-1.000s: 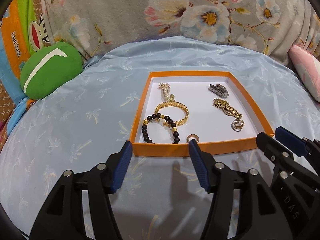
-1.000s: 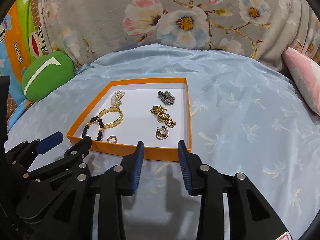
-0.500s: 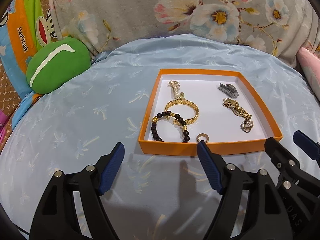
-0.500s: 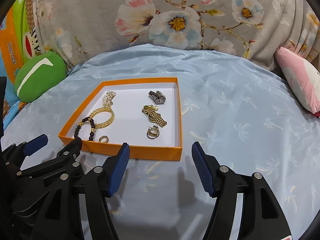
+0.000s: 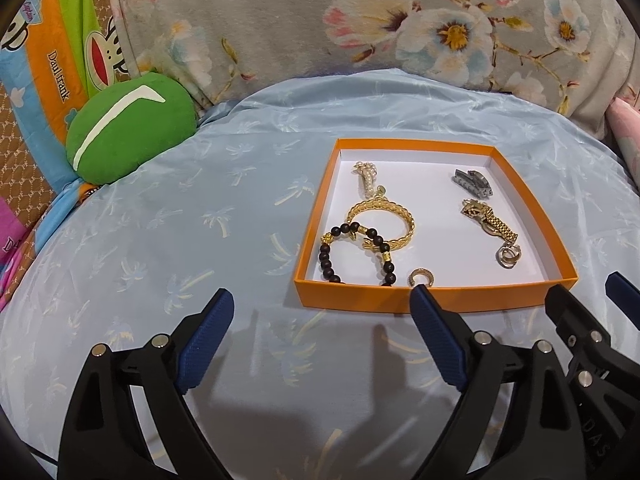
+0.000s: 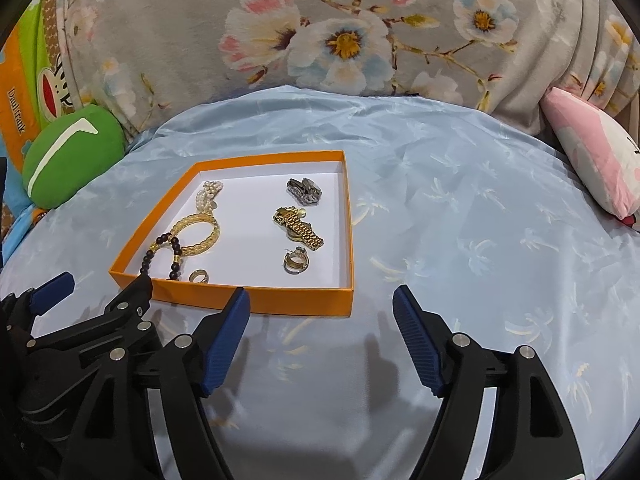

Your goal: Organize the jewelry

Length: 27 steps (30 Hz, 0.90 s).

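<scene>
While both grippers hover short of the orange tray (image 5: 434, 298), nothing is grasped. Left gripper (image 5: 320, 338): fingers spread wide, released, low over the blue bedspread (image 5: 180, 240) just before the tray's near wall. Right gripper (image 6: 320, 332): fingers likewise parted and empty, off the tray's near right corner.

All jewelry lies inside the tray. Black bead bracelet (image 5: 352, 254) sits at the near left corner, overlapping the gold bangle (image 5: 382, 220); pearl piece (image 5: 367, 178) behind them. Small gold ring (image 5: 420, 278) rests against the near wall. Gold watch-link chain (image 5: 488, 222), silver clasp (image 5: 472, 180) and hoop earrings (image 5: 508, 256) run along the tray's right side.

Risks, as judged: bracelet and bangle overlap, so lifting one could drag the other. Ring hugs the wall; fingers may strike cardboard and shove the light tray across the slick bedspread. Soft bedding gives under pressure, tilting the tray.
</scene>
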### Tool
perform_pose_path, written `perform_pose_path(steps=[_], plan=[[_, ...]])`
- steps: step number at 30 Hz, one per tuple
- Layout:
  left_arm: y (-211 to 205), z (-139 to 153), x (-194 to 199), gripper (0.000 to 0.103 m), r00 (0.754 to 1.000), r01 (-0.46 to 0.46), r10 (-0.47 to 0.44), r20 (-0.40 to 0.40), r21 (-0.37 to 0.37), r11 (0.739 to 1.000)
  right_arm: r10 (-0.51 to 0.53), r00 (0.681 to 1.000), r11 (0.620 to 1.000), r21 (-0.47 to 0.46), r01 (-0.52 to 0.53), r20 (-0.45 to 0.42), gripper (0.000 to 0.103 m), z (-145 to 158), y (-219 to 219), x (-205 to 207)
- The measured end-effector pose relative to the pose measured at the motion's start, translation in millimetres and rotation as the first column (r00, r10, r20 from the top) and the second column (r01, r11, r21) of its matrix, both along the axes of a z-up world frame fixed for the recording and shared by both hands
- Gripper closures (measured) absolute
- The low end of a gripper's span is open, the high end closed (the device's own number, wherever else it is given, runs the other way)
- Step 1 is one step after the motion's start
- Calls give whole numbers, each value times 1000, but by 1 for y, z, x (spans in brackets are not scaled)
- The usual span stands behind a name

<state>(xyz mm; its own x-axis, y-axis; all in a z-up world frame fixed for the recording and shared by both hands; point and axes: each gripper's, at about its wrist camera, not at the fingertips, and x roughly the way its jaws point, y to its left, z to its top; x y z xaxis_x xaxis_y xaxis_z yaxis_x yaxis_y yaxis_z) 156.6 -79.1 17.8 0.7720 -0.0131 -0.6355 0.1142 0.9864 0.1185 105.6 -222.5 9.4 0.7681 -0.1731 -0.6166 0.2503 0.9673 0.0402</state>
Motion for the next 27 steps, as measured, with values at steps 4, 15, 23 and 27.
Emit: perform_pose_path(steps=[4, 15, 23, 27], plan=[[0, 0, 0, 14, 1000, -6, 6, 5, 7, 1000, -1, 1000, 1000, 8, 1, -7, 29, -1, -2, 0], [1, 1, -1, 14, 1000, -13, 13, 8, 2, 1000, -4, 1000, 1000, 7, 4, -21, 28, -3, -2, 1], [3, 1, 0, 14, 1000, -16, 16, 1, -2, 1000, -3, 1000, 1000, 4, 3, -27, 28, -3, -1, 1], [3, 1, 0, 14, 1000, -15, 15, -2, -3, 1000, -3, 1000, 1000, 4, 3, -27, 28, -3, -1, 1]])
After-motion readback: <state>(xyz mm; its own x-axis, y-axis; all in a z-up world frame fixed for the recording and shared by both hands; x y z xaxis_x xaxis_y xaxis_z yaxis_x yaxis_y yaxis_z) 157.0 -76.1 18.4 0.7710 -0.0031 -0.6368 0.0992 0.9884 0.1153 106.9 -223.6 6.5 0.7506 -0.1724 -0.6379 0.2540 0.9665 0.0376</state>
